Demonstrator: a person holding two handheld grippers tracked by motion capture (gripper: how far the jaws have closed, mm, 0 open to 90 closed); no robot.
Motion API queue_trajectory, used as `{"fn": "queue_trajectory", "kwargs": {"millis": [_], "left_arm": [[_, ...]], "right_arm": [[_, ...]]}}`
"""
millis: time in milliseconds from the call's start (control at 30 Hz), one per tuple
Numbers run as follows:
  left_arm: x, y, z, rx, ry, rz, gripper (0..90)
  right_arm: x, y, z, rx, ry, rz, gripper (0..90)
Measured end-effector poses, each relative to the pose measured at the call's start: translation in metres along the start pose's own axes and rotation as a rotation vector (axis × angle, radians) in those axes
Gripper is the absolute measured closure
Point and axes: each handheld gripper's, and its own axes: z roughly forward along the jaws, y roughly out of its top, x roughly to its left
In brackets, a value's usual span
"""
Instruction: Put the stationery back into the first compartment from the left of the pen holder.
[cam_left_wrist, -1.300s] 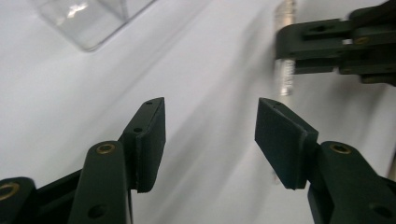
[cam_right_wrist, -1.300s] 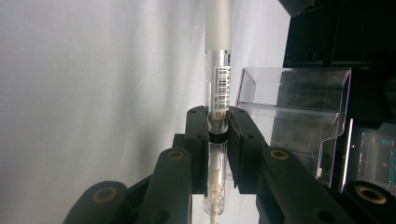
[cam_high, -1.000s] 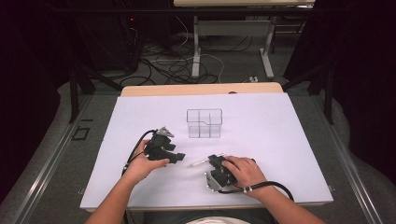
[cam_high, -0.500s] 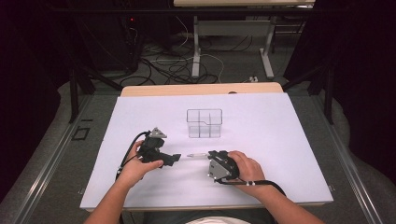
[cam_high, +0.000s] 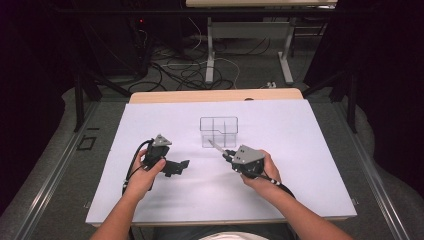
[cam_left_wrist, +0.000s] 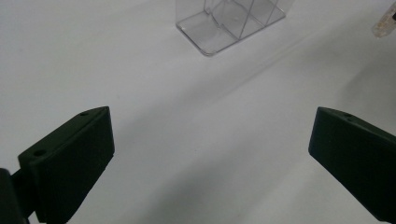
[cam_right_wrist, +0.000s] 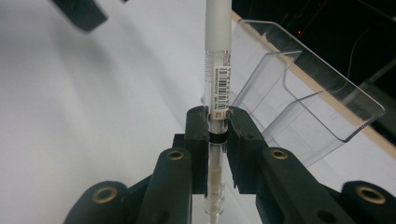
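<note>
Clamping a pen (cam_right_wrist: 218, 70) between its jaws, the right gripper (cam_right_wrist: 217, 140) should tip it into the clear organizer (cam_right_wrist: 303, 107) ahead; left gripper (cam_left_wrist: 210, 158) gapes empty.

One pen (cam_right_wrist: 218, 56), one clear plastic organizer (cam_high: 218, 132), two tools, left (cam_high: 181, 165) and right (cam_high: 226, 153), one desk (cam_high: 310, 150).

An organizer (cam_high: 219, 131) sits mid-table (cam_high: 310, 165) — the left gripper (cam_high: 176, 167) before it to the left, the right gripper (cam_high: 229, 154) just before it, holding a pen (cam_right_wrist: 217, 70).
</note>
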Motion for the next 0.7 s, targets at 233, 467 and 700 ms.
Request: {"fn": "queue_trajectory", "kwargs": {"millis": [233,467,700], "left_arm": [[0.001,-0.002,0.000,-0.015,0.026,0.001,0.1],[0.002,-0.002,0.000,-0.019,0.037,-0.007,0.1],[0.002,-0.004,0.001,-0.007,0.036,-0.005,0.1]], "right_arm": [[-0.019,0.011,0.008,-0.073,0.019,0.250,79.7],[-0.028,0.030,0.017,-0.095,0.040,0.307,79.6],[-0.036,0.045,0.024,-0.116,0.037,0.339,79.7]]}}
